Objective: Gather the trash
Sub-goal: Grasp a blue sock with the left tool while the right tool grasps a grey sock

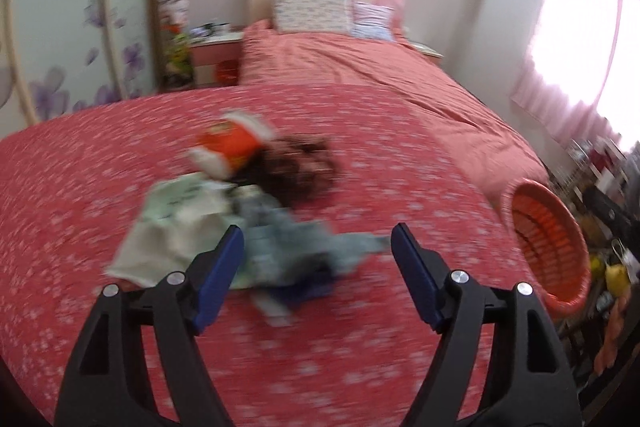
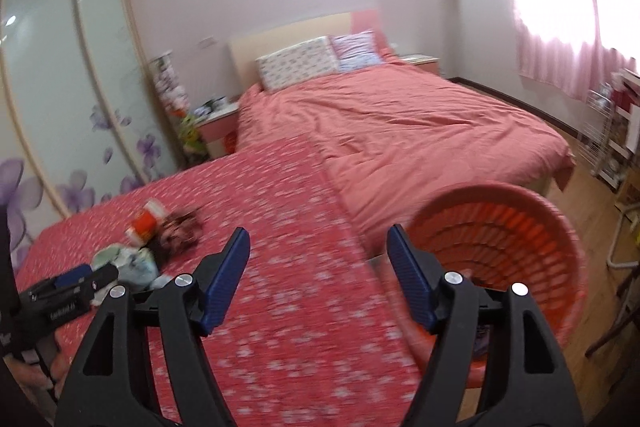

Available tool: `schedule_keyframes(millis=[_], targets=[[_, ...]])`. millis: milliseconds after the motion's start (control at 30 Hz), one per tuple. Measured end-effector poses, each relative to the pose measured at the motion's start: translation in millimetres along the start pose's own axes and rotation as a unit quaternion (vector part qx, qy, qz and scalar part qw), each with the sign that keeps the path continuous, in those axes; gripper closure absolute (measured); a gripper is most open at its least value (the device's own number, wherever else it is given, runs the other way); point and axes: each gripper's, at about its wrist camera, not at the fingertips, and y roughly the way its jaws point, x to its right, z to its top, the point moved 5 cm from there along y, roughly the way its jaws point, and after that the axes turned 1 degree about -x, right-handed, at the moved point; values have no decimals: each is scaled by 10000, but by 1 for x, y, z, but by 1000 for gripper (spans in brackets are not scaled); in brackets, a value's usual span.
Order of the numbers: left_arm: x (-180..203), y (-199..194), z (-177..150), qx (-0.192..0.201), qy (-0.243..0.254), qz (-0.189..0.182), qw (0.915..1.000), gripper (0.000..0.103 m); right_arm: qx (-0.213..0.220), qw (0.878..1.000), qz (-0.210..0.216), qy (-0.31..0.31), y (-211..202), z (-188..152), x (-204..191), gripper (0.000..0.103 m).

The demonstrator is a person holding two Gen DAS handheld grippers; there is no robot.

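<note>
A pile of trash lies on a red flowered cloth (image 1: 100, 163): an orange and white wrapper (image 1: 230, 145), a dark brown crumpled wrapper (image 1: 304, 165), a pale green packet (image 1: 172, 223) and a light blue packet (image 1: 304, 247). My left gripper (image 1: 318, 237) is open just above the blue packet, holding nothing. An orange basket (image 1: 548, 243) stands at the cloth's right edge. My right gripper (image 2: 318, 239) is open and empty beside the basket (image 2: 516, 247), its right finger over the rim. The pile (image 2: 160, 239) and the left gripper (image 2: 80, 277) show at left in the right wrist view.
A bed with a salmon cover (image 2: 420, 131) and two pillows (image 2: 296, 67) lies beyond the cloth. A bedside table (image 1: 216, 57) and glass wardrobe doors (image 2: 52, 87) are at left. A wire rack (image 2: 604, 135) and pink curtain (image 2: 560, 27) are at right.
</note>
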Motion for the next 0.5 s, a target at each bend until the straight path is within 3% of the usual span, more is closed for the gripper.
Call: schedule_keyframes(millis=[233,500], targets=[[-90,-11,-11,33,-513,613,9968,28,-345,9958,665,-528,24,-18,-80,34],[-151,-20,-28,14,-788,982,9920,25,-649,9846,1240,-1049,50,-35,-171,42]])
